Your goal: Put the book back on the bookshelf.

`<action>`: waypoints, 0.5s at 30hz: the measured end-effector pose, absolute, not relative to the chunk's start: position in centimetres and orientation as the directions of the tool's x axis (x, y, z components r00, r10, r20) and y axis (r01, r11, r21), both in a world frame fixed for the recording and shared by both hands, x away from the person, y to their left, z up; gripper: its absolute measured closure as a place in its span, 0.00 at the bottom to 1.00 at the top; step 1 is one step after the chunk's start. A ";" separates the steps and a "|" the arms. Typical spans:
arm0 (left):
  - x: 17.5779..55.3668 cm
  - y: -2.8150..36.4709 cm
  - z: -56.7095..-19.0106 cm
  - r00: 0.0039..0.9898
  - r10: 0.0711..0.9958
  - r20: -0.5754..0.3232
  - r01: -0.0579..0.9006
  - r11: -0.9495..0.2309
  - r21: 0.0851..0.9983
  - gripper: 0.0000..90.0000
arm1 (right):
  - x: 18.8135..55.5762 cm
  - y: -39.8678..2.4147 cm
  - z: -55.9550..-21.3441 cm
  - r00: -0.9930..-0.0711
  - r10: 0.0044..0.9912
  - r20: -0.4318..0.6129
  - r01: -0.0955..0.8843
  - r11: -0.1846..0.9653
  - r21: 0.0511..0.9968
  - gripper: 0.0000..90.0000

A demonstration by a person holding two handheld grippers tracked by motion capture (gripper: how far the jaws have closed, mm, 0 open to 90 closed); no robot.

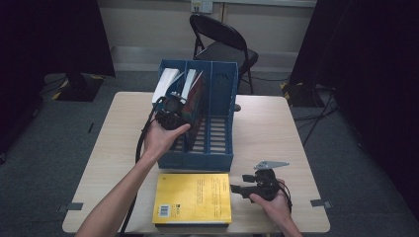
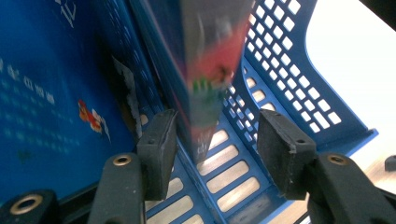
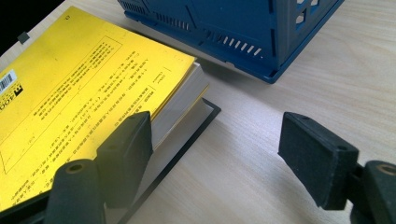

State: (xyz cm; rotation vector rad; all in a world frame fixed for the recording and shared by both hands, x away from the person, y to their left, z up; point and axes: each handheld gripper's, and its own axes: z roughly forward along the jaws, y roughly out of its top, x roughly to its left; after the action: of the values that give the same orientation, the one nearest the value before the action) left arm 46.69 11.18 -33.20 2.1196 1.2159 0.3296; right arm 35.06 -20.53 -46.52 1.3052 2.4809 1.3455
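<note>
Landmark: blue perforated plastic three-slot file rack on pale wooden table.

Left gripper at rack's middle slot, jaws apart, astride lower edge of upright red-and-dark book; left pad just beside book, contact unclear, right pad clear of it.

Right gripper near rack's front right corner, low over table, jaws wide, holding nothing.

Yellow paperback flat before rack, atop thin black-edged book, left jaw beside its corner.
</note>
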 end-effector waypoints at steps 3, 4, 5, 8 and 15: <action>46.1 11.7 -33.8 0.563 0.822 -0.091 0.653 -0.374 0.659 0.57 | 35.0 -20.5 -46.5 -0.650 0.684 0.332 0.653 0.279 0.704 0.28; 45.8 12.0 -33.9 0.571 0.816 -0.092 0.649 -0.379 0.659 0.60 | 35.0 -20.5 -46.5 -0.650 0.684 0.331 0.653 0.279 0.704 0.28; 45.5 12.3 -34.1 0.583 0.806 -0.101 0.639 -0.379 0.669 0.65 | 35.0 -20.5 -46.5 -0.651 0.683 0.331 0.652 0.280 0.705 0.28; 44.3 12.9 -34.5 0.599 0.796 -0.090 0.615 -0.385 0.688 0.68 | 35.0 -20.4 -46.5 -0.652 0.683 0.329 0.651 0.282 0.705 0.28; 41.9 14.1 -35.7 0.637 0.766 -0.087 0.584 -0.406 0.703 0.68 | 34.9 -20.3 -46.2 -0.664 0.673 0.325 0.638 0.284 0.716 0.32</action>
State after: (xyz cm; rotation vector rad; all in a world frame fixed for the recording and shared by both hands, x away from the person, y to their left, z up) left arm 41.90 14.08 -35.72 2.1346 1.0489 0.3233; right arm 34.88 -20.25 -46.16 1.2689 2.4840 1.3544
